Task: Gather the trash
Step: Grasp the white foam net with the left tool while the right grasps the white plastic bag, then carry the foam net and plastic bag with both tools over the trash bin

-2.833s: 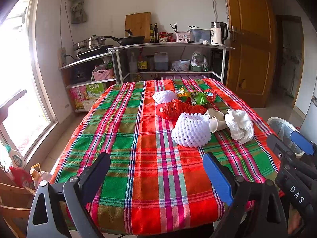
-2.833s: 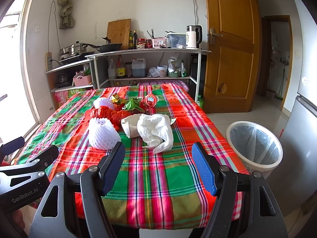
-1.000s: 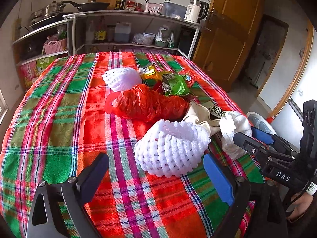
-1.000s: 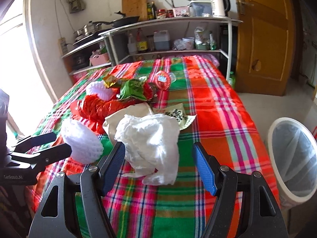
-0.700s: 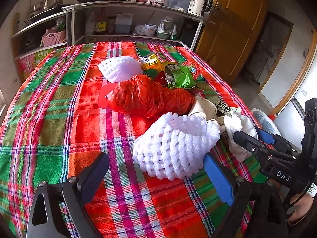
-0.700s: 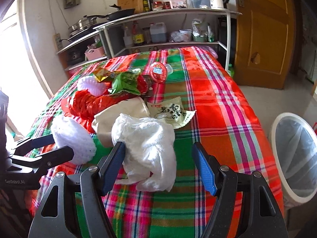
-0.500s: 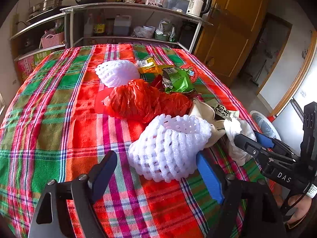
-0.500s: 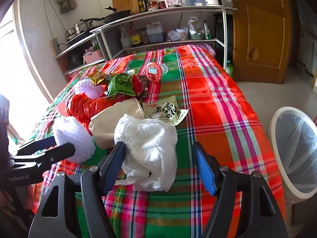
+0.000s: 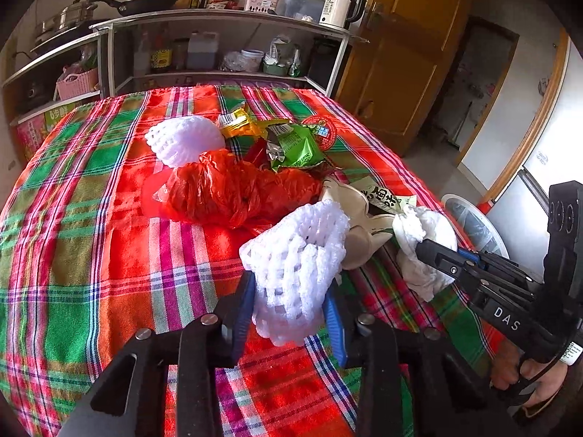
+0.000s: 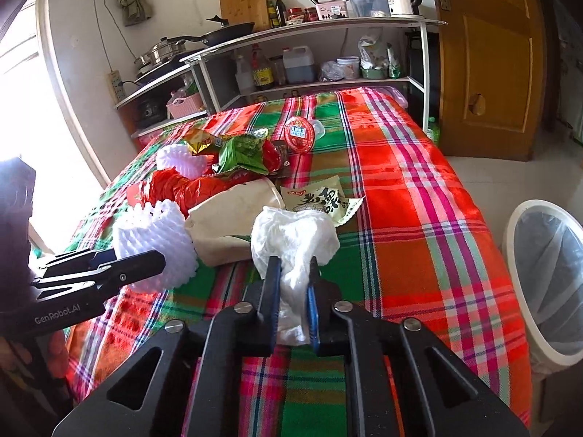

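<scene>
- The left gripper [image 9: 291, 302], at 6 o'clock in its own view, is closing its jaws on the white foam net [image 9: 295, 269], which sits squeezed between them.
- The right gripper [image 10: 293, 296] is clamped on the crumpled white plastic bag [image 10: 295, 244].
- At 12 o'clock beyond both lie a red plastic bag [image 9: 233, 191] and green wrapper [image 9: 295, 145] on the plaid tablecloth [image 9: 109, 255].
- The white bin [image 10: 546, 284] stands at 3 o'clock, beside the table.
</scene>
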A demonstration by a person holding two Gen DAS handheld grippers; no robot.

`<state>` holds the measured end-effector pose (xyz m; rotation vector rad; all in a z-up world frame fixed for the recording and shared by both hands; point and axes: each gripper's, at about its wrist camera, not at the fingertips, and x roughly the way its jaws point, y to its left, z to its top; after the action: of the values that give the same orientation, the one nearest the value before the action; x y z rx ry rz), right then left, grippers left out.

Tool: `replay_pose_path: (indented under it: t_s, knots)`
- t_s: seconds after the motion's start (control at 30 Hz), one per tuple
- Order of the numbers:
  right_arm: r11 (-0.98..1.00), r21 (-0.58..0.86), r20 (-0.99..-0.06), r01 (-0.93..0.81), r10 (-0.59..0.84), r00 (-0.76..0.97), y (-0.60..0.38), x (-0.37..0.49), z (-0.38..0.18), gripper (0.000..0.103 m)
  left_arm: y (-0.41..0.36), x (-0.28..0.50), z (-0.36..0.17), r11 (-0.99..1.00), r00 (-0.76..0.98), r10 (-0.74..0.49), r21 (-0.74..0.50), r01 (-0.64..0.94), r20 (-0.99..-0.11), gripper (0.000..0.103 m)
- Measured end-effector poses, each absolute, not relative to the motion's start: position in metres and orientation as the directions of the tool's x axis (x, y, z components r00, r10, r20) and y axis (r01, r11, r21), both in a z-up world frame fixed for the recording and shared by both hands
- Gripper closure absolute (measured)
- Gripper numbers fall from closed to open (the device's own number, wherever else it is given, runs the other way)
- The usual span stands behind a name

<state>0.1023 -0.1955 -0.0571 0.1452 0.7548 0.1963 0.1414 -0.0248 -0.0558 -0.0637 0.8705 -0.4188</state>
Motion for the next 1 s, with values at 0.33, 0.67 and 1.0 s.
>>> replay_pose_path:
  t_s: [0.33, 0.67, 1.0]
  knots:
    - [0.976, 0.186, -0.626, -0.110, 0.204, 0.753, -0.205, 0.083, -0.039, 0.095, -0.031, 0.119, -0.033, 0.903, 0.593, -0.408, -0.212, 0.373, -0.694, 0.071]
    - [0.985, 0.175, -0.587, 0.000, 0.104, 0.803, -0.241, 0.056, -0.020, 0.095, -0.058, 0.121, -0.013, 0.875, 0.582, -0.455, -0.215, 0.435, -0.673, 0.071]
    - [0.970, 0.151, -0.567, 0.189, -0.072, 0.821, -0.308, 0.019, -0.001, 0.095, -0.131, 0.128, 0.000, 0.781, 0.512, -0.571, -0.233, 0.579, -0.642, 0.071]
